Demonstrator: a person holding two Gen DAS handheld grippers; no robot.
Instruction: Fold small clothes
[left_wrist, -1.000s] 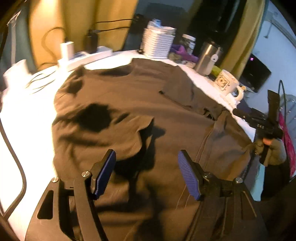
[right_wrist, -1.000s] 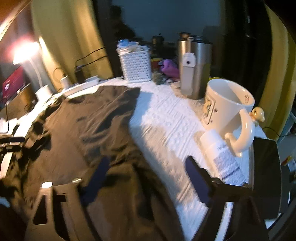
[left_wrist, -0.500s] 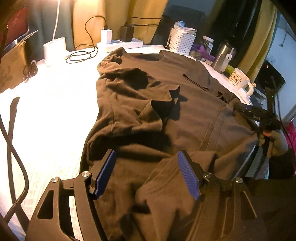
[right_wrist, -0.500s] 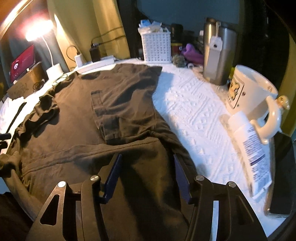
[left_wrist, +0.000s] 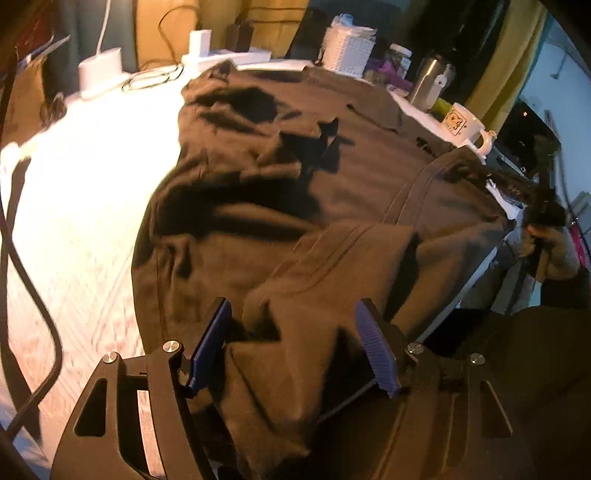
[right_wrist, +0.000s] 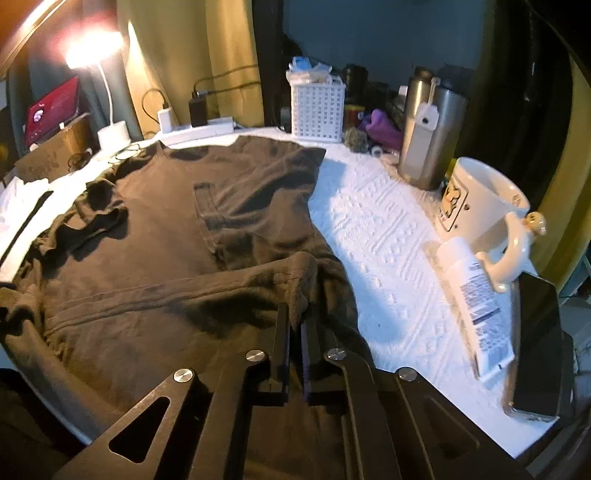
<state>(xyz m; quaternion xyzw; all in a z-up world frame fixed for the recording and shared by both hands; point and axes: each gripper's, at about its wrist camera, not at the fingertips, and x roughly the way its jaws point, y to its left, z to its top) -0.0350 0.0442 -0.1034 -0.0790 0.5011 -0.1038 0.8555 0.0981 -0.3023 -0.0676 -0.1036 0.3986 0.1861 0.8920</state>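
Observation:
A dark brown T-shirt (right_wrist: 229, 206) lies spread on the white-covered table, its neck at the far end. My right gripper (right_wrist: 295, 314) is shut on the shirt's near right hem corner, and a bunched fold of cloth rises between its fingers. In the left wrist view the same shirt (left_wrist: 295, 192) fills the middle. My left gripper (left_wrist: 292, 306) stands open just above the rumpled near left hem, with a ridge of cloth lying under the gap and its blue pads (left_wrist: 376, 354) clear of it. The right gripper (left_wrist: 532, 192) shows blurred at the far right there, in a gloved hand (left_wrist: 557, 254).
Right of the shirt stand a white mug (right_wrist: 476, 199), a lying tube (right_wrist: 476, 291), a dark phone (right_wrist: 539, 347) and a steel tumbler (right_wrist: 428, 147). A white basket (right_wrist: 317, 107), a power strip (right_wrist: 199, 129) and a lamp base (right_wrist: 112, 134) line the back. A black cable (left_wrist: 37, 332) hangs at left.
My right gripper's jaws went from wide apart to shut on the hem corner. The left gripper drew back from over the shirt's middle to its near hem, still open.

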